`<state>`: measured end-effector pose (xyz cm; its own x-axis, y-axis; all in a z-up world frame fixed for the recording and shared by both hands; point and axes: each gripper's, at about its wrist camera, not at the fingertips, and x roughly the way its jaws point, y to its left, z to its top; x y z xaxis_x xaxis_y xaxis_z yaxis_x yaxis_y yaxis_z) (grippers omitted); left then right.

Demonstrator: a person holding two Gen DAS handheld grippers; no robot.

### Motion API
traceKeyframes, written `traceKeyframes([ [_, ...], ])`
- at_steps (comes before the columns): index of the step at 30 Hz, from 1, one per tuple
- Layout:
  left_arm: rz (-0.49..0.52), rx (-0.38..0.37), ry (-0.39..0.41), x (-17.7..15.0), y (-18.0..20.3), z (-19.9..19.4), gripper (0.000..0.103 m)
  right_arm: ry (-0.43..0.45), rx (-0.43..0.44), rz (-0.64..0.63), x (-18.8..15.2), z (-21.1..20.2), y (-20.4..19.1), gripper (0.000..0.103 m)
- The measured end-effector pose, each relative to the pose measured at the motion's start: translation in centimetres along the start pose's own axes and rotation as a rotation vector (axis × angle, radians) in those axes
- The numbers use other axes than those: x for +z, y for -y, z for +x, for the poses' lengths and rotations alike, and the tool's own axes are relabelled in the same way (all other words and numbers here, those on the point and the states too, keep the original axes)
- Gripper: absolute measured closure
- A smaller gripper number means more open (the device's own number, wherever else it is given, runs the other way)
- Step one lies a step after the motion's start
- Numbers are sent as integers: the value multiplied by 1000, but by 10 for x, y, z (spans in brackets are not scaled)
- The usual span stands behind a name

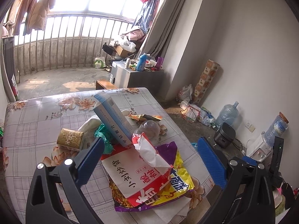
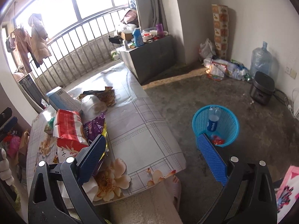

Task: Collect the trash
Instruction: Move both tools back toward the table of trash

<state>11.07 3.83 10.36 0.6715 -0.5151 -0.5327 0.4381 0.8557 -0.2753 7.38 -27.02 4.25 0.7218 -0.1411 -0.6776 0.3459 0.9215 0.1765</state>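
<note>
A heap of trash lies on the flowered table (image 1: 37,115): a red and white paper bag (image 1: 138,175) on a purple and yellow wrapper (image 1: 179,183), a torn red tissue pack (image 1: 149,151), a light blue box (image 1: 112,117), a gold can (image 1: 70,139) and a clear plastic cup (image 1: 149,128). My left gripper (image 1: 151,160) stands open just above the paper bag and tissue pack, holding nothing. My right gripper (image 2: 152,158) is open over the table's near edge, beside the heap (image 2: 74,128). A blue mesh basket (image 2: 216,125) on the floor holds a Pepsi bottle (image 2: 213,121).
A grey cabinet (image 2: 151,56) cluttered with bottles stands past the table's far end. Bags, a water jug (image 2: 261,59) and a black rice cooker (image 2: 261,88) line the right wall. A person's leg and slippered foot (image 2: 175,188) are below the table's near edge. Balcony railing runs behind.
</note>
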Motion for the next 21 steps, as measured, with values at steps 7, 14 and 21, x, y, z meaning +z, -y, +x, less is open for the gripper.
traceKeyframes([
  [7,54,21,-36,-27,5,4,6,54,129,-1,-8,-8,5,8],
  [14,71,-12,-87,-44,6,18,6,4,269,57,-7,4,-6,12],
  [21,13,-105,-115,-46,11,42,11,-163,406,178,-8,47,-14,32],
])
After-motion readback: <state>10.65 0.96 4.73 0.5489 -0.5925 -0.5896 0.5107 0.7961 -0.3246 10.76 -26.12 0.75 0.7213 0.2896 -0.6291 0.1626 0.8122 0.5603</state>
